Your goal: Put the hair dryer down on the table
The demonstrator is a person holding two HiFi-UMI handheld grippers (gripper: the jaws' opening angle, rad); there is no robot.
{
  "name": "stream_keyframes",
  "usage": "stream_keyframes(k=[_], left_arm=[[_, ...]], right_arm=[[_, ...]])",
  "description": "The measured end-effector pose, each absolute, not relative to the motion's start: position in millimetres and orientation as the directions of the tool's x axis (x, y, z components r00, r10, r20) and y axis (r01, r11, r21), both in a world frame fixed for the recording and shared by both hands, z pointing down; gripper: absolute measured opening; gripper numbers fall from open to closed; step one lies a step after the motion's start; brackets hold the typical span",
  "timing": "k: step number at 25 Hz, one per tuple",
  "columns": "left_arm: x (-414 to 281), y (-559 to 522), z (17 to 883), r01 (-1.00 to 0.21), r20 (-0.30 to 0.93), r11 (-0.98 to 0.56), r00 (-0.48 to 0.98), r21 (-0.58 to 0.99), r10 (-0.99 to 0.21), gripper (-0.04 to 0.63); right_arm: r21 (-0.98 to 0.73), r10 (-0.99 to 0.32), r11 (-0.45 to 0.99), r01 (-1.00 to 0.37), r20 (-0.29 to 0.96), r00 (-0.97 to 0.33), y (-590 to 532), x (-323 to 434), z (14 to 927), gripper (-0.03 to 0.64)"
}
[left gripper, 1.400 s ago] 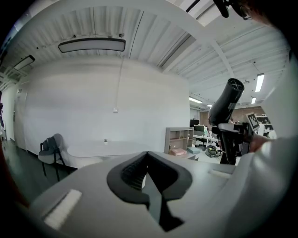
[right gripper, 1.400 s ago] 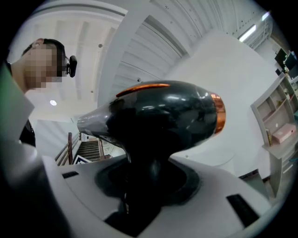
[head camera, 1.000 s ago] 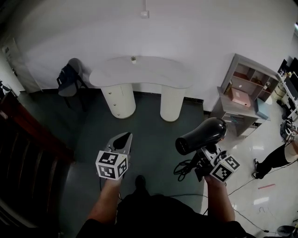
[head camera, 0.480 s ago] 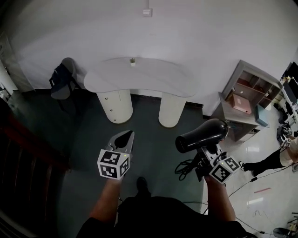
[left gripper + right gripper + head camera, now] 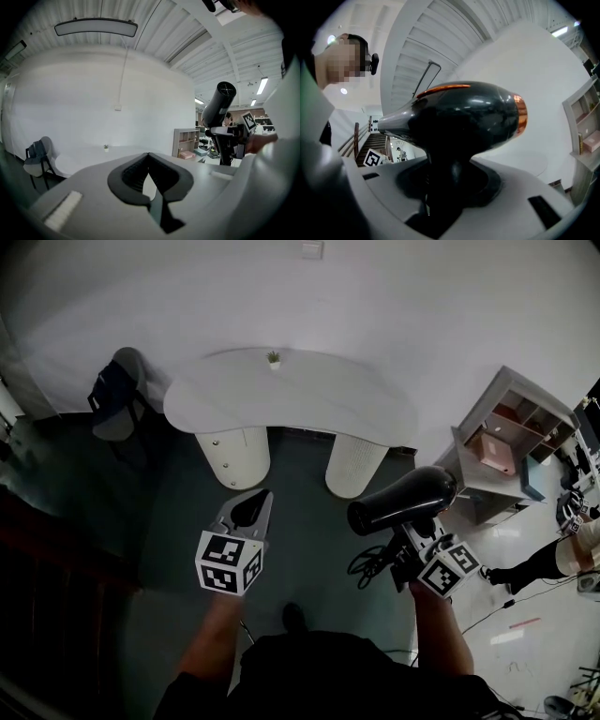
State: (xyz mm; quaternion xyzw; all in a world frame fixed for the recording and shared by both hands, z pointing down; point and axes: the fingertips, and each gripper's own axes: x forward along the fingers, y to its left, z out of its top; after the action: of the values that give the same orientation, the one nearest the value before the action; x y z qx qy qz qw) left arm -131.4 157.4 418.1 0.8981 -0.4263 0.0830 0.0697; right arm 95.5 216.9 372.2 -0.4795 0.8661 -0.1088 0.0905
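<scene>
Hair dryer (image 5: 403, 501), pinched by its handle in my right gripper (image 5: 410, 545), is held aloft well short of the table (image 5: 300, 399), my left gripper (image 5: 251, 510) pressed together, empty; next, I judge, I reach over the tabletop and lower.

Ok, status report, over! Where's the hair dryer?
Left hand-held gripper shut, empty. Right hand-held gripper shut on hair dryer, above floor. Table ahead, small plant at back edge.
</scene>
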Motion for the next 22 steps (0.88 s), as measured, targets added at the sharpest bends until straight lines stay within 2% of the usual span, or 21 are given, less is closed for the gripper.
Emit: stream_keyframes(k=[9, 22], left_arm=[[-165.9, 120.0, 411.1, -0.796, 0.193, -0.602, 0.603, 0.071, -0.774, 0.012], [-173.3, 57.0, 425.1, -0.825, 0.236, -0.559, 0.562, 0.084, -0.793, 0.012]], right_arm=[[-0.263, -0.847, 0.521, -0.812, -0.045, -0.529, 162.5, 61.8, 376.7, 0.161], [-0.267, -0.824, 0.554, -0.789, -0.039, -0.566, 79.4, 39.2, 387.5, 0.161]])
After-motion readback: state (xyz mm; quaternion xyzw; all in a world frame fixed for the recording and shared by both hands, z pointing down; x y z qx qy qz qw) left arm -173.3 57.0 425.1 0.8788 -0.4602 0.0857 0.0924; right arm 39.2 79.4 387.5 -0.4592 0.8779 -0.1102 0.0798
